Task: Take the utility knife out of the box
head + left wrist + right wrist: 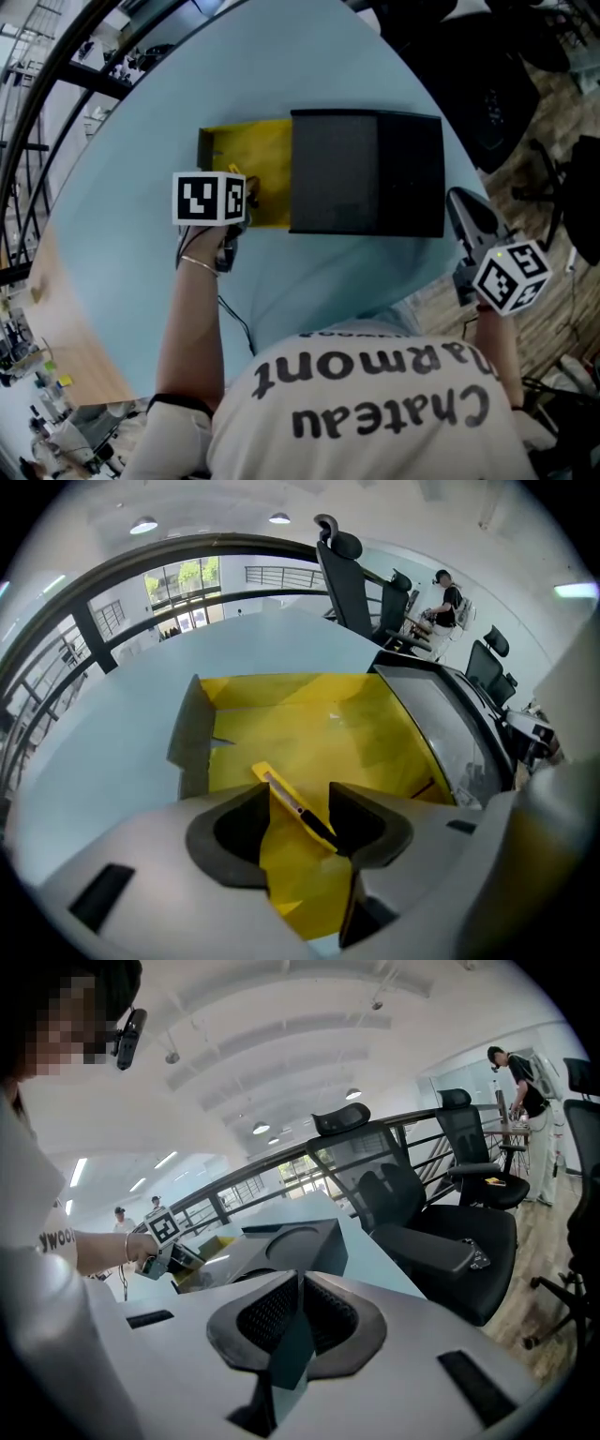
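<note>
A yellow tray (267,141) is slid out to the left of its dark sleeve (366,173) on the pale blue table. The yellow utility knife (279,787) lies slanted on the tray floor (319,728) near its front end. My left gripper (300,804) points steeply down into the tray, open, its jaws on either side of the knife. In the head view the left gripper (246,192) sits over the tray's near left corner. My right gripper (459,199) hangs off the table's right edge, shut and empty (298,1283).
A thin cable (234,319) runs across the table toward me. Black office chairs (441,1213) stand past the table's right edge, on a wooden floor. A curved railing (187,564) rings the far side. A person (442,597) sits at a distant desk.
</note>
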Motion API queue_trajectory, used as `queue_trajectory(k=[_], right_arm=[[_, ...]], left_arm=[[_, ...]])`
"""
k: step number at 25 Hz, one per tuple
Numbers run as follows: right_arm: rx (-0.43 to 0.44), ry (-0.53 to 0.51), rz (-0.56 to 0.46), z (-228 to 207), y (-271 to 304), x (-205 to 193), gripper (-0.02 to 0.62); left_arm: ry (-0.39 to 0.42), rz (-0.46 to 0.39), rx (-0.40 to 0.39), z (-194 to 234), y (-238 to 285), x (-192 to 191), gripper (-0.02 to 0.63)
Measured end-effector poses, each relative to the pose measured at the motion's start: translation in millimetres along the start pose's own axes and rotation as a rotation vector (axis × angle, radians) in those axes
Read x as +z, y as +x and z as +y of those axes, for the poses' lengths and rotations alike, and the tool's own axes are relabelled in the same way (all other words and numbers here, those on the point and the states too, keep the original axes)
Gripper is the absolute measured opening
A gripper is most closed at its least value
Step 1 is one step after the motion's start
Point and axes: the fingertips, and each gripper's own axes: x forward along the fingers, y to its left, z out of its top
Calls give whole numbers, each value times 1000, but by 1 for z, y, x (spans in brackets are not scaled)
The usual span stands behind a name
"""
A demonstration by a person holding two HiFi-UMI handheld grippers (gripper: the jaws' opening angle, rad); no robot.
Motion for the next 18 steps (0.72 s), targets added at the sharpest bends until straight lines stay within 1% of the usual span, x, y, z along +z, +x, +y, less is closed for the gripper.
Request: queue_trajectory(k=[2,4,6,7,8,11,15,18], right_arm=[[-7,2,-3,-2,-2,0,43],[-11,13,-7,-4,-4,0,43],[-11,21,-11,-5,-5,0,43],[-11,22,-11,-4,-6,0,43],[-12,21,-10,-4,-7,-1,43],[-16,19,-11,-4,-10,-1,43],[-20,17,-15,-1,-14,-1,43],[-22,14,-16,4,-16,-2,44]], left_arm=[[55,19,23,-1,2,-3,158],[81,19,25,-3,2,-3,149],[84,12,26,-2,2,-2,138],[84,8,36,0,1,-2,109],[82,2,49,2,0,-2,65],[70,-20,65,6,-1,0,57],[71,-35,41,4,-3,2,55],[56,-66,26,7,-7,2,54]])
